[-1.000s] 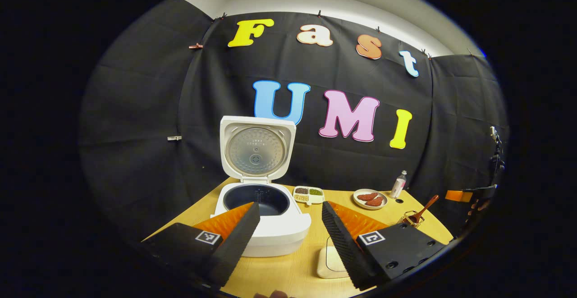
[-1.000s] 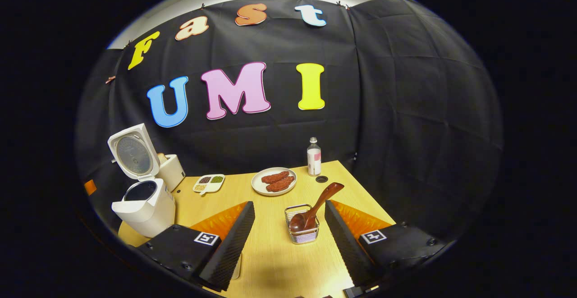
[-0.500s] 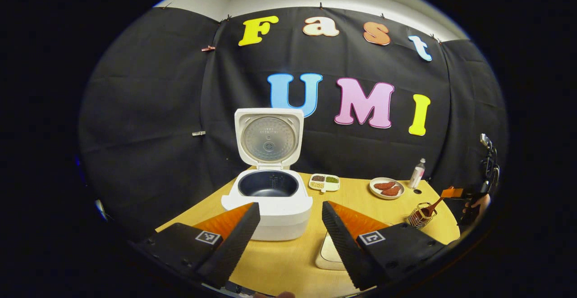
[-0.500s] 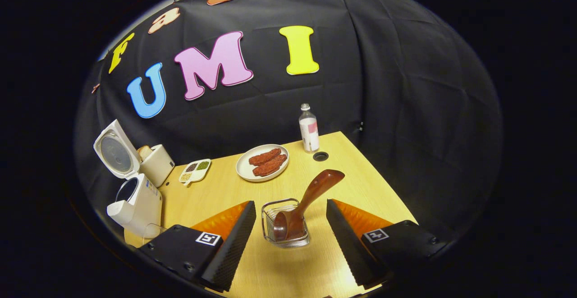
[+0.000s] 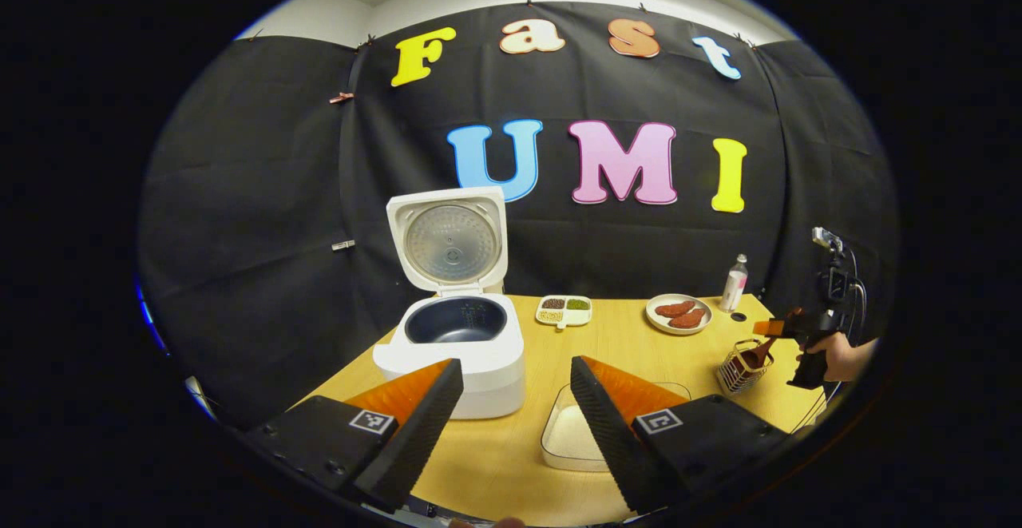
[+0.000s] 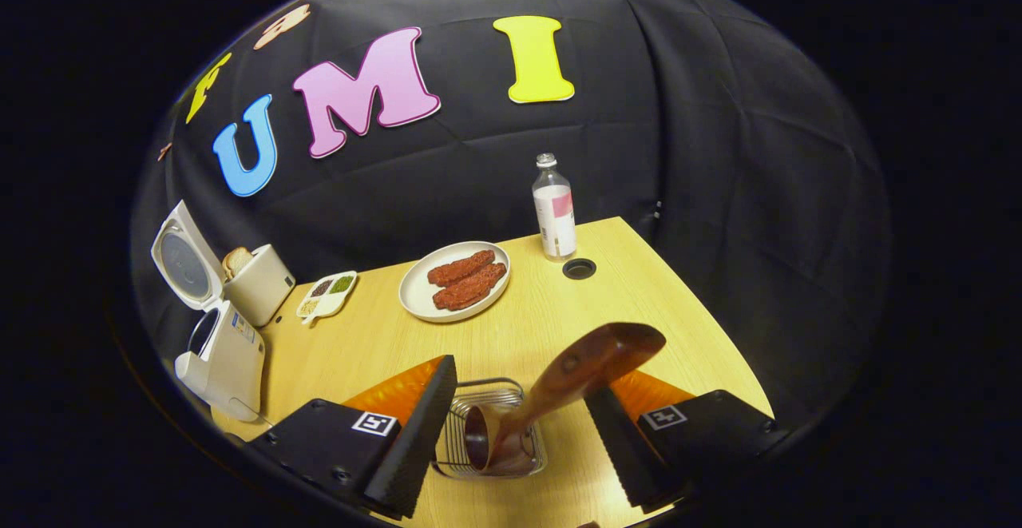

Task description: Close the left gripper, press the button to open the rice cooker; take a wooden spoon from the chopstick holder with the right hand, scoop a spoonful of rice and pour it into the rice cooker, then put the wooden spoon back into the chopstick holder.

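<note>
plate of sausages [image 6: 421, 295], bottle [image 6: 553, 210], divided dish [image 6: 325, 295], toaster [image 6: 257, 283]

Right gripper [image 6: 519, 432] hangs over the wire chopstick holder [image 6: 491, 432], jaws wide, either side of the wooden spoon [image 6: 559, 388]. Bowl sits down in the basket, handle leaning toward the right finger [image 6: 615, 448], contact unclear.

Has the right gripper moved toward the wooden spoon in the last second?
Yes. The right gripper has closed in on the chopstick holder; the wooden spoon now lies between its open fingers.

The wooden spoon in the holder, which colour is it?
Dark reddish brown wooden spoon, clearest in the right gripper view.
</note>
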A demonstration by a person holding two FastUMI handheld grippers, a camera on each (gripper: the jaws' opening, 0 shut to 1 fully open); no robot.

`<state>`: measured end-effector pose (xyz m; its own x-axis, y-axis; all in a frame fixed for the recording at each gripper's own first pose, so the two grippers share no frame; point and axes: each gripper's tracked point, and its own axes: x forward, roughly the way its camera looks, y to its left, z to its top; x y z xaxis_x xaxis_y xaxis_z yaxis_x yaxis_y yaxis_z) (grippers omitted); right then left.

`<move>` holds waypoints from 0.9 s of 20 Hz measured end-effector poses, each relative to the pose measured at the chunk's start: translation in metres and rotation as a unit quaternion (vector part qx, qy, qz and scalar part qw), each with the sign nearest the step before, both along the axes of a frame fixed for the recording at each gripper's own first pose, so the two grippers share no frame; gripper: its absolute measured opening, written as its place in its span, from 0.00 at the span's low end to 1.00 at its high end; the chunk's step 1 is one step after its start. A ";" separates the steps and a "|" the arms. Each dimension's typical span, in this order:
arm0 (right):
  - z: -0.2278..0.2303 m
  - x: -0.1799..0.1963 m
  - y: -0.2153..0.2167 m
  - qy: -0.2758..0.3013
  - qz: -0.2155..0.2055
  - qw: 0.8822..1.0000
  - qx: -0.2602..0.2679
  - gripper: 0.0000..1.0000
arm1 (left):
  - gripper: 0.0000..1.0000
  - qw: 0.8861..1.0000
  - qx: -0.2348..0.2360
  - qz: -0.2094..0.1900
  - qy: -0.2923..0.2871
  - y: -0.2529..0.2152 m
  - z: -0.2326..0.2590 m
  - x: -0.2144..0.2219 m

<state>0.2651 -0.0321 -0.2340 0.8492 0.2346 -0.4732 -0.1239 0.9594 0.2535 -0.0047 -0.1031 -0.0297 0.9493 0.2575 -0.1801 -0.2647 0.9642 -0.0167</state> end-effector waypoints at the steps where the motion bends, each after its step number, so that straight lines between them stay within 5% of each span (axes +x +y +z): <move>1: 0.002 0.006 -0.003 -0.008 -0.007 1.000 0.005 0.92 | 0.94 1.000 0.000 0.001 0.005 -0.003 -0.004 0.000; 3: 0.004 0.014 -0.006 -0.013 -0.017 1.000 0.023 0.80 | 0.94 1.000 0.007 0.012 0.014 -0.006 -0.012 -0.004; 4: 0.006 0.018 -0.011 -0.012 -0.023 0.999 0.025 0.55 | 0.94 1.000 0.012 0.014 0.017 -0.008 -0.013 -0.005; 6: -0.004 0.016 -0.004 0.000 -0.015 0.999 0.033 0.45 | 0.94 1.000 0.017 0.013 0.021 -0.017 -0.018 -0.006; 7: -0.006 0.012 0.000 0.005 -0.007 0.999 0.038 0.29 | 0.94 1.000 0.016 0.011 0.022 -0.021 -0.020 -0.006; 18: -0.006 0.013 0.019 0.023 0.029 0.998 0.056 0.11 | 0.98 0.999 -0.003 0.014 0.037 -0.041 -0.043 -0.019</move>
<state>0.2785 -0.0134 -0.2396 0.8111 0.3362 -0.4786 -0.1638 0.9161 0.3660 -0.0238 -0.1444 -0.0731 0.9257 0.2835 -0.2503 -0.2931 0.9561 -0.0012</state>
